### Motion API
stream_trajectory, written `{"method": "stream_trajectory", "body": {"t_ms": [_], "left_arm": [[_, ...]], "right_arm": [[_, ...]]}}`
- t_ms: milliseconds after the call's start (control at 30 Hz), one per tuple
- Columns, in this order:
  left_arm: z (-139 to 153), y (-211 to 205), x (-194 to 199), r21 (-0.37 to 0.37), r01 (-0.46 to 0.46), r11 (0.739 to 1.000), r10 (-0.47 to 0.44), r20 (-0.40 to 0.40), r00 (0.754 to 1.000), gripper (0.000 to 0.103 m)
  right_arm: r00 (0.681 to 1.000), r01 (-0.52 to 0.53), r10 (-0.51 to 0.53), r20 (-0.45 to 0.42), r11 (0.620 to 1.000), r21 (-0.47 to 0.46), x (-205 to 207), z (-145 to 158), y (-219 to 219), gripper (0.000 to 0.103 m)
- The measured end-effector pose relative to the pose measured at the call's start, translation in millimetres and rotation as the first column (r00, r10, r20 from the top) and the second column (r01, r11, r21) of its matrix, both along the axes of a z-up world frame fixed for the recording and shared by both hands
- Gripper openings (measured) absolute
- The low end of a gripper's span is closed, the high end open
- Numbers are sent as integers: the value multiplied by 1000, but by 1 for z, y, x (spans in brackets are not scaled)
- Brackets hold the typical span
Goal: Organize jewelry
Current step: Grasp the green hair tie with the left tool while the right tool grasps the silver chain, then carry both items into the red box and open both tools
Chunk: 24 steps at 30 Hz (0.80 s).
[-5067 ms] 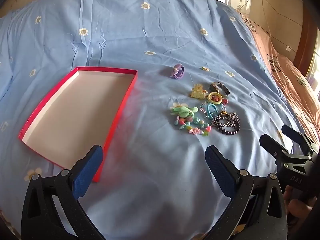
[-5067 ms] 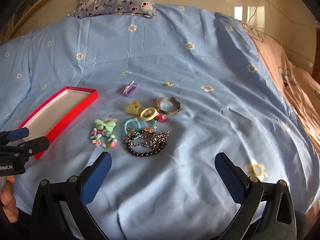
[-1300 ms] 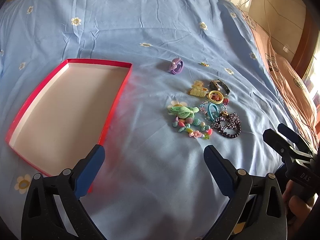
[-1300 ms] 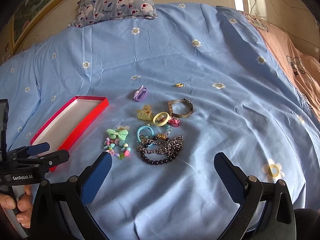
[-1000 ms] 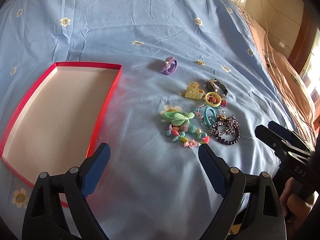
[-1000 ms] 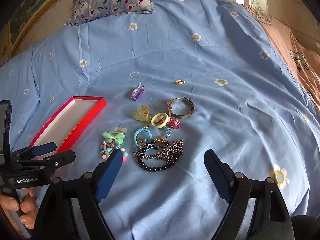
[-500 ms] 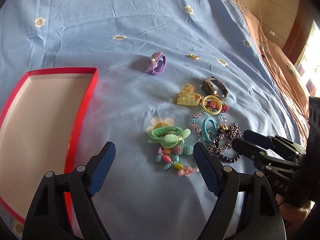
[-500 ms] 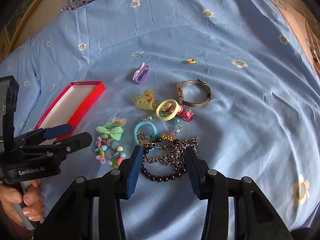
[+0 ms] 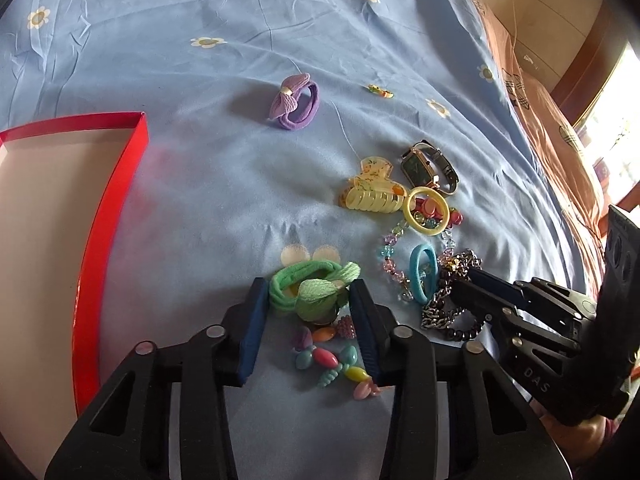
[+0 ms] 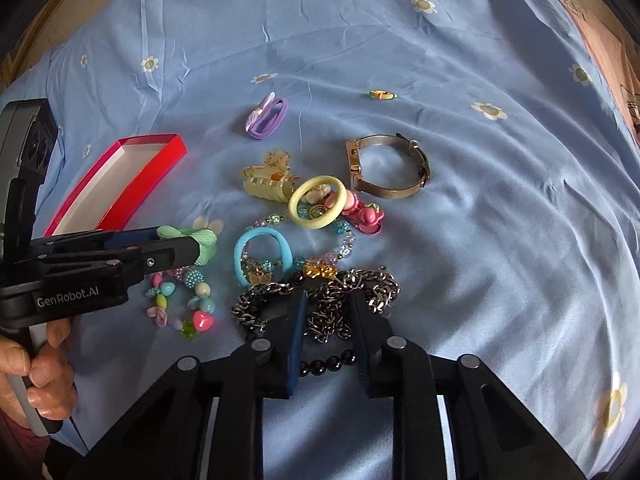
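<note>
Jewelry lies in a heap on the blue flowered sheet, with an open red box (image 9: 120, 184) to its left. My left gripper (image 9: 308, 282) is down on the green bow hair tie (image 9: 308, 292); its jaws are closing and both pads touch the tie's sides. The right wrist view shows the tie's green bow (image 10: 204, 240) sticking out from those fingers. My right gripper (image 10: 328, 300) is closing on the silver chain bracelet (image 10: 332, 312), which fills the gap between its pads. A black bead bracelet (image 10: 324, 364) lies under the chain.
Around the held pieces lie a pastel bead bracelet (image 9: 328, 360), blue tie (image 9: 422, 274), yellow ring tie (image 9: 426, 210), yellow claw clip (image 9: 372, 196), watch (image 9: 428, 166), purple bow tie (image 9: 294, 108) and a small clip (image 9: 380, 90). An orange blanket (image 9: 560, 128) borders the right.
Both grippers came forward and down onto the jewelry heap. Their jaws went from wide apart to narrow, the left around the green tie and the right around the chain.
</note>
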<state>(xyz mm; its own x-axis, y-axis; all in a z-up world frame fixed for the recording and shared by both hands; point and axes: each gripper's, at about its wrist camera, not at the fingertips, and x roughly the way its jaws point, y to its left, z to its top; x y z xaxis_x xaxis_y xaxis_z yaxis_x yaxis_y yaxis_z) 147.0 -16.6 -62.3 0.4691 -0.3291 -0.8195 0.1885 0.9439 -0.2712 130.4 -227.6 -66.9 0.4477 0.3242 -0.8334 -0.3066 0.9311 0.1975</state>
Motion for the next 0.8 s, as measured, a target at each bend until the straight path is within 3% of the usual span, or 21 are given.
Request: {"method": "stream_trajectory", "body": {"t_ms": [100, 333, 800], "left_arm": [[1, 1, -1, -17, 7, 1000, -7, 2, 1000, 19], [18, 8, -11, -30, -1, 1000, 3, 39, 999, 10], [63, 46, -47, -71, -63, 995, 72, 137, 988, 10]], "right_arm": [[1000, -3, 3, 11, 1000, -10, 0, 0, -1, 13], [999, 0, -1, 41, 1000, 11, -5, 11, -1, 5], [986, 6, -22, 166, 996, 94, -17, 69, 1, 4]]}}
